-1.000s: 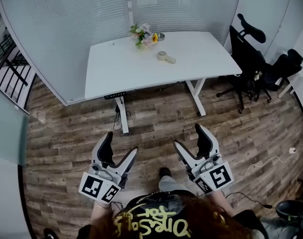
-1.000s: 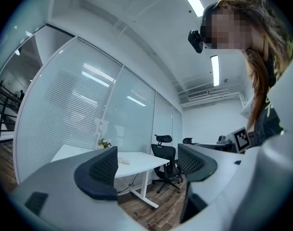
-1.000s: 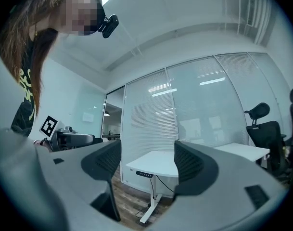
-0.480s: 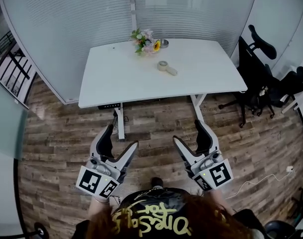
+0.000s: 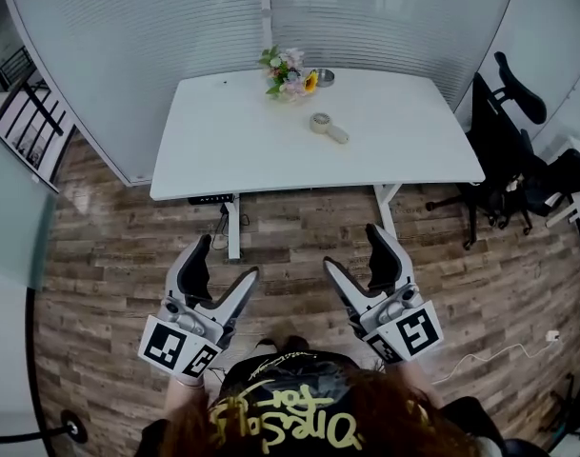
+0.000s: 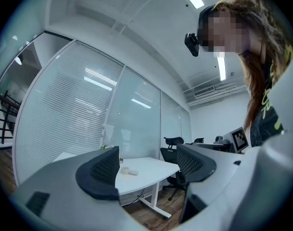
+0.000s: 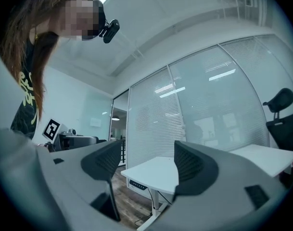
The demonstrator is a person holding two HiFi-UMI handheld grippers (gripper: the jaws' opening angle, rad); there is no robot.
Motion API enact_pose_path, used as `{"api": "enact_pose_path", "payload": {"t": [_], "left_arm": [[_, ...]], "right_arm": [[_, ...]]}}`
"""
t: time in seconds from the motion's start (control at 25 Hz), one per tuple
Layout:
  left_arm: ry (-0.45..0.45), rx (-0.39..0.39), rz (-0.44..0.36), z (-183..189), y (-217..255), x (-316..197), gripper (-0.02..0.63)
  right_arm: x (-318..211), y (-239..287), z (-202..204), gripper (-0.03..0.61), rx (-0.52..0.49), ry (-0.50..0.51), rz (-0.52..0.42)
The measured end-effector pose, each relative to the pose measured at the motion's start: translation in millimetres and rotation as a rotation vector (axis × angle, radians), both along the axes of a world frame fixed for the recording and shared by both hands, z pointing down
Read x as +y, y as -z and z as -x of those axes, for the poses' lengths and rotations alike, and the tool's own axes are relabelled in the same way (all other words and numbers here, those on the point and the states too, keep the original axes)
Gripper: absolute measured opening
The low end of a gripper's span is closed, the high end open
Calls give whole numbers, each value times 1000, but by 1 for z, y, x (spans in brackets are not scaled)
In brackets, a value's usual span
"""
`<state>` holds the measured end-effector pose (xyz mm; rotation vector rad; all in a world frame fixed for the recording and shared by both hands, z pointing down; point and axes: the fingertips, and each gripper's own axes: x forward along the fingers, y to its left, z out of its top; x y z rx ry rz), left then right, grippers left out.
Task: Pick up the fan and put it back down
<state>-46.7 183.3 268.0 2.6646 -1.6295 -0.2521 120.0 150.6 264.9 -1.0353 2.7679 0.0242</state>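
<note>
Jaws wide apart on both, nothing between either pair: left gripper empty, right gripper empty, only room visible through each gap. Held low and level in front of the body at 6 o'clock of the head view, pointing toward 12, well apart from the table (probably a carry pose for the approach, open in advance so no fumbling at the grasp).

Fan: small, pale, round head with a short handle, lying flat on the tabletop a little toward 1 o'clock of the table's middle, handle pointing to about 4 o'clock. Untouched. Also just visible through the left gripper's gap, tiny on the tabletop.

Flowers and a small round dish at the far 12 o'clock edge, apart from the fan, so clear room to come in from 6 o'clock. Office chairs at 3 o'clock, off the path. Bare wooden floor between person and table.

Judged as approach phase, pickup not yet started. Next move likely calls for closing up to the table's near edge, then bringing one gripper down over the handle or head. Right gripper looks better placed for it, fan sitting slightly to that side. Risk: flat, light thing on a smooth top, could skid away or slip from a shallow pinch.
</note>
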Motion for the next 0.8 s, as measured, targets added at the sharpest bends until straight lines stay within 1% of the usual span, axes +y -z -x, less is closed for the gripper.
{"api": "enact_pose_path", "payload": {"t": [0.24, 0.36, 0.52, 0.6, 0.68, 0.8], "left_arm": [[-41, -10, -7, -11, 2, -9, 334], [-15, -7, 3, -6, -1, -9, 331], [3, 34, 1, -2, 2, -13, 324], [13, 23, -12, -4, 5, -15, 324], [29, -4, -20, -5, 5, -14, 324], [34, -23, 0, -4, -2, -11, 322]], "right_arm": [[-6, 1, 1, 325, -16, 26, 6], [-7, -1, 4, 325, -20, 44, 11], [-12, -5, -3, 325, -15, 46, 23], [-16, -6, -6, 325, -13, 44, 26], [-19, -8, -5, 325, -11, 50, 31], [-21, -11, 1, 325, -18, 65, 42]]}}
